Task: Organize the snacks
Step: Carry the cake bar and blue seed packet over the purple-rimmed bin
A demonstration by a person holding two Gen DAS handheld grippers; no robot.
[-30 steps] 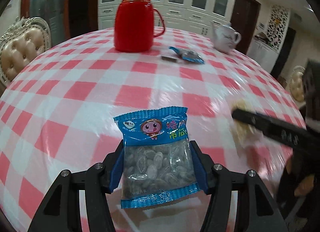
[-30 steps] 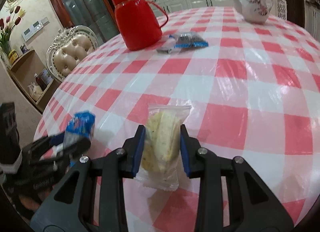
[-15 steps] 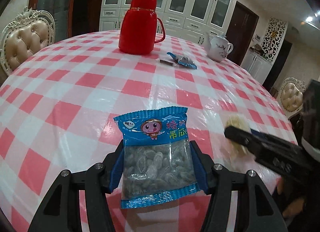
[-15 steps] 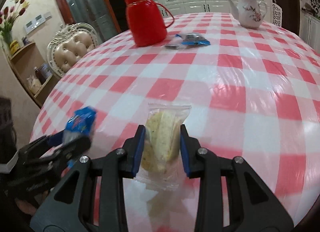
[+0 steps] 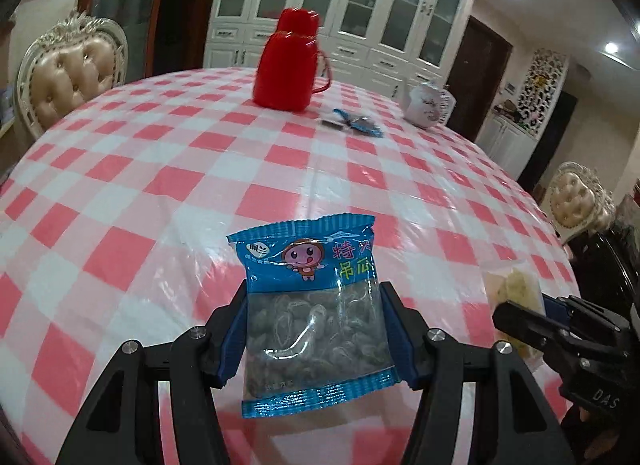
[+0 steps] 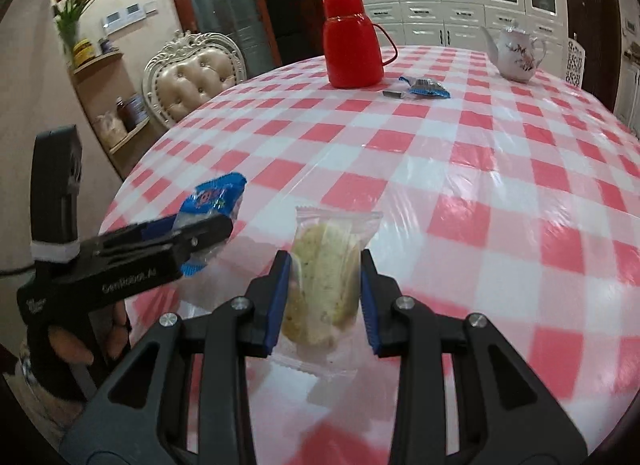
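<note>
Above the desk's (image 5: 168, 169) near edge, the left gripper's (image 5: 314, 329) fingers clamp the blue seed packet (image 5: 312, 305) and the right gripper's (image 6: 324, 285) the clear pastry pack (image 6: 324, 273), likely bound for the 2 snacks (image 6: 424, 89) near the far edge.

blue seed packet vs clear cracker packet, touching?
Apart. Right wrist view: blue seed packet, in left gripper, shows tablecloth between it and clear cracker packet.
</note>
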